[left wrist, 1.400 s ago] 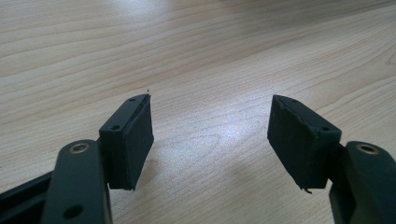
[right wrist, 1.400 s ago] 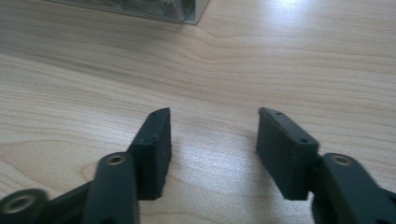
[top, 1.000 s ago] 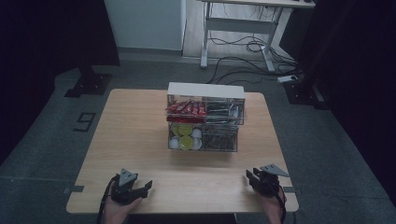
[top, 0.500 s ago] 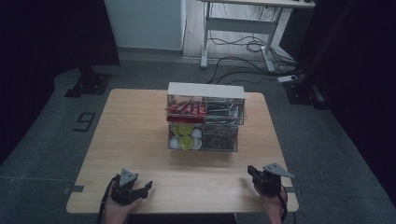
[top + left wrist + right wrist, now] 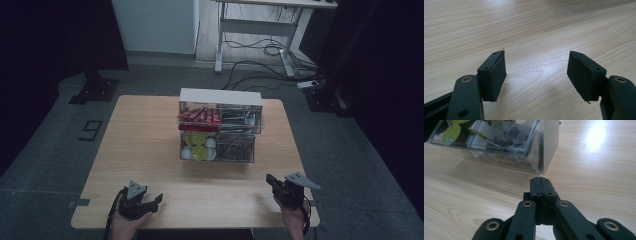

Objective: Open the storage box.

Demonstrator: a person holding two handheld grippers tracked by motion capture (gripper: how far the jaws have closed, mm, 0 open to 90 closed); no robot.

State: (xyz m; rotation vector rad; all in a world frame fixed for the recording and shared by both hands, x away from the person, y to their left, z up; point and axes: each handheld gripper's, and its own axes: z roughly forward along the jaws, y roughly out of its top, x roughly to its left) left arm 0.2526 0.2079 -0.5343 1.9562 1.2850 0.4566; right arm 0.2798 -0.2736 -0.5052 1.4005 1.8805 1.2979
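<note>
The right gripper (image 5: 278, 184) sits at about five o'clock on the wooden table (image 5: 145, 145), and its two black jaws have just been closing. A second ago there was a gap between them; now the pads (image 5: 540, 185) press flat together with nothing held in between. The hand holding it has also come up a little off the table edge. The left gripper (image 5: 152, 200) waits at about seven o'clock and has not moved. Its jaws stand wide apart, and between its pads (image 5: 498, 75) I can see bare wood and nothing else. The clear drawer box (image 5: 220, 125) stands in the middle of the table, toward twelve o'clock from both hands and well apart from them. It has a white top, red packets (image 5: 199, 116) in the upper left drawer and round green and white lids (image 5: 197, 146) in the lower left one. In the right gripper view the box's near corner (image 5: 548, 145) lies straight ahead of the shut jaws. I think the right hand is getting ready to go to the box, maybe to poke or pull a drawer with its closed tip. No drawer is pulled out yet.
</note>
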